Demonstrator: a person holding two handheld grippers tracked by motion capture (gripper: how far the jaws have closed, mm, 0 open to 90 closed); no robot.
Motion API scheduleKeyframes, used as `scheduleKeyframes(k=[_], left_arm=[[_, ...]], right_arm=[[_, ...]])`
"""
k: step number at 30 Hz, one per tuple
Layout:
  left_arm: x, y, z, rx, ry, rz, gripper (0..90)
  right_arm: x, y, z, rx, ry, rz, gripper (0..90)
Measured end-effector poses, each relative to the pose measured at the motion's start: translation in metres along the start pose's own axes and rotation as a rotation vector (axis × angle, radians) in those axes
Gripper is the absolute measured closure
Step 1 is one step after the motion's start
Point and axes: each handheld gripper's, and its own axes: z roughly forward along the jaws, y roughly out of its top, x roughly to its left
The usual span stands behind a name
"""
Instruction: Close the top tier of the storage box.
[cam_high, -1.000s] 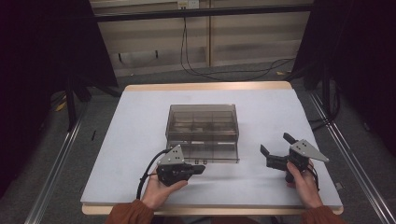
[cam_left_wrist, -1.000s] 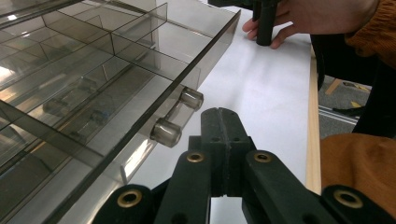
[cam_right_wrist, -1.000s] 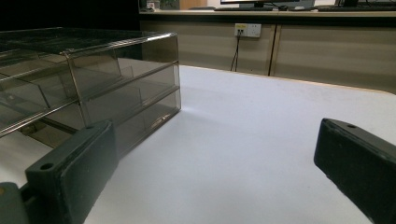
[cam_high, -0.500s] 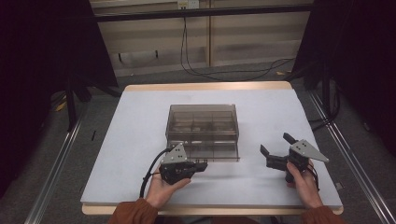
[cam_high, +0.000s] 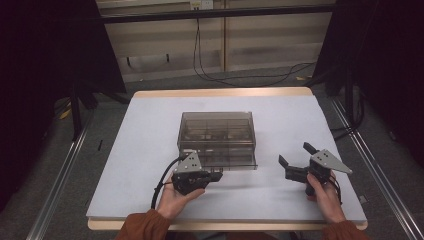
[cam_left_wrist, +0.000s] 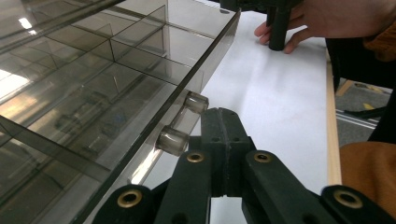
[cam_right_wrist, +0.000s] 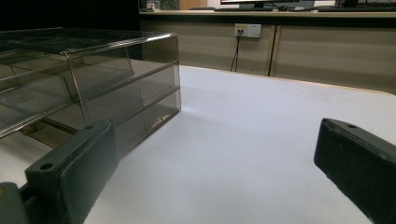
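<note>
Left to right on the worktop (cam_high: 150, 140):

Your left hand-held gripper (cam_high: 216, 176) sits low at the near-left corner of the smoky clear organizer box (cam_high: 217, 131), pointing right along its front face. In the left gripper view its jaws are pressed together, pads flat against each other, nothing between them. The tip (cam_left_wrist: 223, 122) is just beside the two small clear knobs (cam_left_wrist: 173, 140) that stick out of the drawer front (cam_left_wrist: 154, 119). It is close to the nearer knob, but you can't tell from here whether it touches. Your left hand (cam_high: 175, 197) wraps the gripper body from below, and the cable (cam_high: 162, 182) loops off to the left.

The box sits mid-worktop, slightly toward you, square to the edges. Its top is divided into compartments, and dividers are visible through the lid. In the right gripper view it shows stacked tiers (cam_right_wrist: 93, 84), and one tier juts out at the bottom on the side facing you.

Your right hand-held gripper (cam_high: 296, 159) is well apart from the box, on the bare worktop to its right, and points left and away from you. Its jaws are spread wide and empty, with only white surface showing between the two pads (cam_right_wrist: 74, 163). Your right hand (cam_high: 325, 192) holds it from behind, with the grey plate (cam_high: 330, 161) on top.
</note>
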Motion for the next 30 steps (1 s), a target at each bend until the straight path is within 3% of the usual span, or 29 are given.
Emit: scheduleKeyframes(k=[25,30], left_arm=[[0.014,0.003,0.004,-0.014,0.025,-0.019,90.0],[0.017,0.003,0.004,-0.020,0.045,-0.033,90.0]], right_arm=[[0.000,0.000,0.000,-0.001,0.001,0.004,0.0],[0.000,0.000,0.000,-0.001,0.004,0.000,0.0]])
